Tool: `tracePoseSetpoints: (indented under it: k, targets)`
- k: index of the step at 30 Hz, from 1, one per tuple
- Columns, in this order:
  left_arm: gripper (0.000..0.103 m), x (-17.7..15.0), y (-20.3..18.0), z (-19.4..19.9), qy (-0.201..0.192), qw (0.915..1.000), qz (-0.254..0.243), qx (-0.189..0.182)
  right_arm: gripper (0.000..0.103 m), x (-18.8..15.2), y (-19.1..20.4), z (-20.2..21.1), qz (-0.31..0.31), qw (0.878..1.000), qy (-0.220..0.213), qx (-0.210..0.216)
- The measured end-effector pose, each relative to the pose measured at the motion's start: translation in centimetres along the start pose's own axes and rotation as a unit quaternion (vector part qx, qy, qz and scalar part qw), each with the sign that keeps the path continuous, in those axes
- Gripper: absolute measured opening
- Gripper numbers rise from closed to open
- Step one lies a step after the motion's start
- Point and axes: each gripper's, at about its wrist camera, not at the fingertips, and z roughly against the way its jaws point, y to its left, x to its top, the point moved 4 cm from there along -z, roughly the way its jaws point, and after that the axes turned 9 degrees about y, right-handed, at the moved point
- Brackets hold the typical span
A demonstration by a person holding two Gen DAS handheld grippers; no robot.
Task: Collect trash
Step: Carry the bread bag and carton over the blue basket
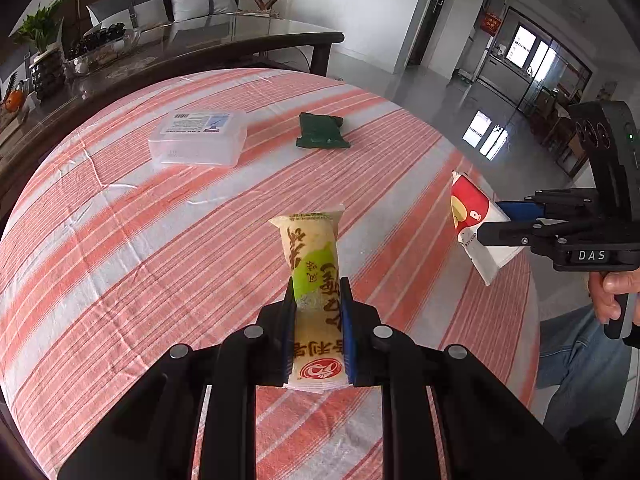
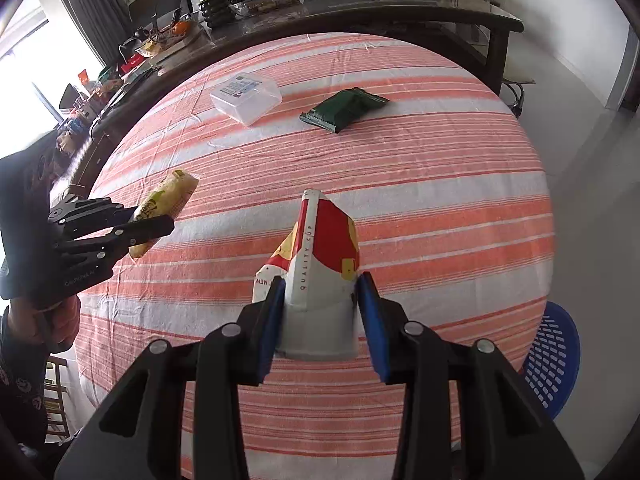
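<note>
Gripping snack wrapper (image 1: 316,296) left, crushed paper cup (image 2: 320,280) right.

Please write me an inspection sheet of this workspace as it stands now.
Surface: table under a striped cloth.
Job's things: yellow wrapper and crushed paper cup held above the table; green packet lying on it.
Clutter: clear box beside the packet.
Grippers: left gripper shut on the wrapper; right gripper shut on the cup.
Cables: nothing seen.
Surroundings: blue basket on the floor right of the table; dark side table with a plant behind.
</note>
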Motion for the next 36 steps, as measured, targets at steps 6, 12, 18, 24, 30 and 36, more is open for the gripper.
tracePoseSetpoints:
  k: [6, 12, 18, 24, 30, 36]
  targets:
    - [0.018, 1.6, -4.4, 0.4, -0.007, 0.9995, -0.02, -0.022, 0.037, -1.3, -2.5, 2.6, -0.022, 0.999, -0.029, 0.002]
    - [0.018, 3.4, -11.3, -0.7, -0.008, 0.9966, -0.06, -0.056, 0.037, -4.8, -9.1, 5.5, -0.071, 0.996, -0.051, -0.03]
    - [0.018, 5.2, -20.6, -3.4, 0.011, 0.9879, -0.113, -0.106, 0.037, -10.4, -18.3, 5.8, -0.147, 0.986, -0.033, -0.072]
    - [0.018, 6.8, -29.2, -7.5, 0.037, 0.9787, -0.151, -0.134, 0.037, -13.2, -25.0, 4.9, -0.187, 0.978, -0.013, -0.094]
    - [0.019, 8.2, -34.1, -13.4, 0.069, 0.9757, -0.151, -0.143, 0.037, -14.7, -30.1, 3.4, -0.218, 0.97, -0.004, -0.104]
    - [0.019, 9.1, -36.1, -19.1, 0.099, 0.9733, -0.145, -0.148, 0.037, -16.2, -33.0, 2.5, -0.247, 0.965, -0.016, -0.089]
